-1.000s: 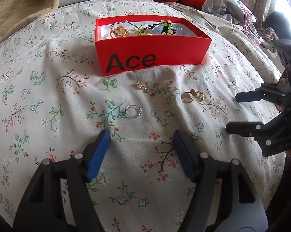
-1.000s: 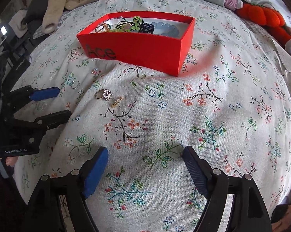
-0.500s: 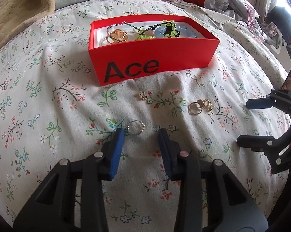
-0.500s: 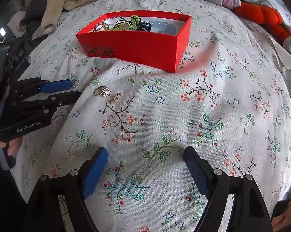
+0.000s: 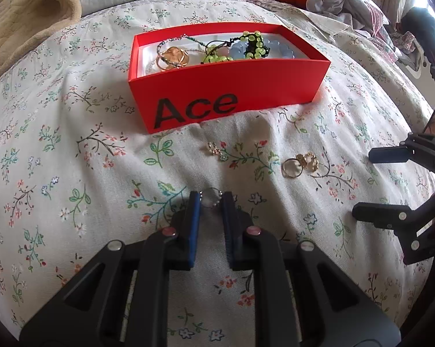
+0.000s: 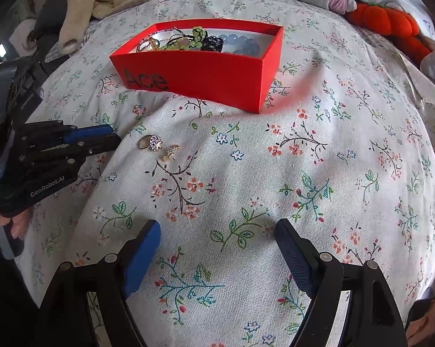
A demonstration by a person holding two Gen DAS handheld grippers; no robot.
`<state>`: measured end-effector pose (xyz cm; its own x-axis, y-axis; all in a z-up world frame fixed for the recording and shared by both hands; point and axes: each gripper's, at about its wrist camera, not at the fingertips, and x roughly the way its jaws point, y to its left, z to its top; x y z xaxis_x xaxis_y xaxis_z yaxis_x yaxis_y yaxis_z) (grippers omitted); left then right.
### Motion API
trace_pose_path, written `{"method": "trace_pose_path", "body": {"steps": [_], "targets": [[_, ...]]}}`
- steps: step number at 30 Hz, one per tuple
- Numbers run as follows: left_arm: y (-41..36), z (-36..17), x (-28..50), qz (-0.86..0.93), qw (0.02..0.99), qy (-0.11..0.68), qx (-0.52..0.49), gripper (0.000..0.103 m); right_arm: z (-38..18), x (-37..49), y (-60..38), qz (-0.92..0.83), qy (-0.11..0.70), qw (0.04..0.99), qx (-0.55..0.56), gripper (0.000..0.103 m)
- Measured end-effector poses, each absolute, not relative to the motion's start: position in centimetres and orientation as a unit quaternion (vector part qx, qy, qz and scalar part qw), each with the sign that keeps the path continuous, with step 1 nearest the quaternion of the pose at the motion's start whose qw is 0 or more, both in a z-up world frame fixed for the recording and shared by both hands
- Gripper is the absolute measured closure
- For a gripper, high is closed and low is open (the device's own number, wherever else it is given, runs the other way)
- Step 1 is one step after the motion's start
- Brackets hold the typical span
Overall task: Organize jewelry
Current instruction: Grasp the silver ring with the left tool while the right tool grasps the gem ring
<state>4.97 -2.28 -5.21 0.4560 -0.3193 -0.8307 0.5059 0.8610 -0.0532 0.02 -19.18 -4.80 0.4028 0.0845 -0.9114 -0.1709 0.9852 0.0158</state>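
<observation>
Left wrist view: the left gripper (image 5: 210, 202) rests low on the floral bed cover (image 5: 73, 173), its jaws drawn narrow around a small beaded ring (image 5: 211, 197) that sits between the blue pads (image 5: 195, 225) at the tips; the beads meet both pads, so the ring appears pinched, though whether it has left the cloth cannot be told. At 12 o'clock from the gripper stands the red box (image 5: 229, 86) marked "Ace", open-topped and already holding bracelets, beads and a gold bangle (image 5: 172, 57). Between box and gripper, loose on the cover, lie a small crystal earring (image 5: 214, 148) at 12 o'clock and a gold ring with a stud cluster (image 5: 299, 163) at 2 o'clock. Right wrist view: the right gripper (image 6: 217, 251) hovers with jaws wide and nothing between them, well apart from the jewelry; the ring and stud pieces lie at its 11 o'clock, the box beyond them at 12 o'clock, and the left gripper enters from 9 o'clock. Step in hand, by judgement: the pick-up of the beaded ring, one of several loose pieces left to be boxed. The next move calls for a firm hold on this thin, slippery ring, a lift straight off the soft cover, travel toward 12 o'clock over the near wall of the box, and release above its white floor without snagging the tangled cords inside.
</observation>
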Motion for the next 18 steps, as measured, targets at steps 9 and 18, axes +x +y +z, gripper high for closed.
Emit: {"method": "trace_pose_path", "body": {"steps": [9, 18], "targets": [[-1.8, -4.4, 4.4, -0.245, 0.844, 0.465, 0.103, 0.099, -4.7, 1.2, -18.2, 0.082, 0.530, 0.843, -0.035, 0.020], [-0.7, -3.6, 3.7, -0.248, 0.847, 0.459, 0.104, 0.099, -5.2, 2.7, -16.8, 0.092, 0.511, 0.853, -0.042, 0.026]]}}
